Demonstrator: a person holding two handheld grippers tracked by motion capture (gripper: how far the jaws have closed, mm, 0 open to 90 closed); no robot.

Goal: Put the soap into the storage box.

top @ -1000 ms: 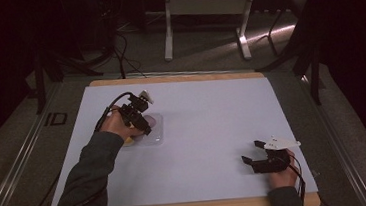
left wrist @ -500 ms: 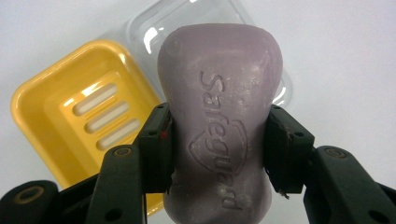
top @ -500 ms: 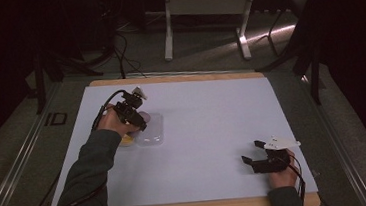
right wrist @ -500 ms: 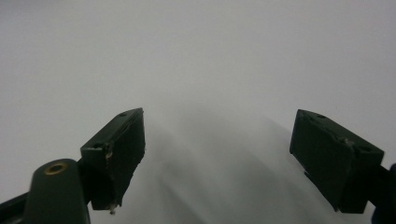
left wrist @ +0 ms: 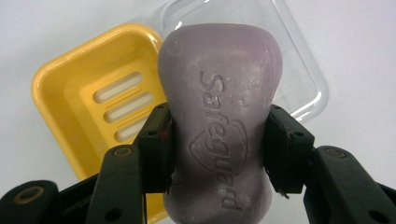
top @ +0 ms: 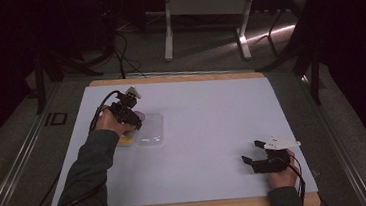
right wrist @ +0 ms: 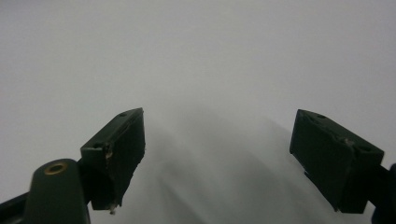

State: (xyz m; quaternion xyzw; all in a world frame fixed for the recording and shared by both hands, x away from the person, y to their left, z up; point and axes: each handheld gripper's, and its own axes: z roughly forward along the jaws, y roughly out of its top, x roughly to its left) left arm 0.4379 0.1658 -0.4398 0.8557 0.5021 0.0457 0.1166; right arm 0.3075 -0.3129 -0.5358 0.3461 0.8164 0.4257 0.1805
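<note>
We count one purple soap bar (left wrist: 219,135), one yellow soap dish (left wrist: 79,93), one clear plastic lid (left wrist: 299,70) and two grippers. The left gripper (left wrist: 219,156) has its jaws clamped on the soap bar's narrow waist, one pad on each side, holding it above the dish. The dish, with three slots in its floor, holds nothing; the lid lies just beside it on the white table (top: 212,110), also holding nothing. The right gripper (top: 253,152) rests near the table's front right corner, jaws spread wide with nothing between them.
</note>
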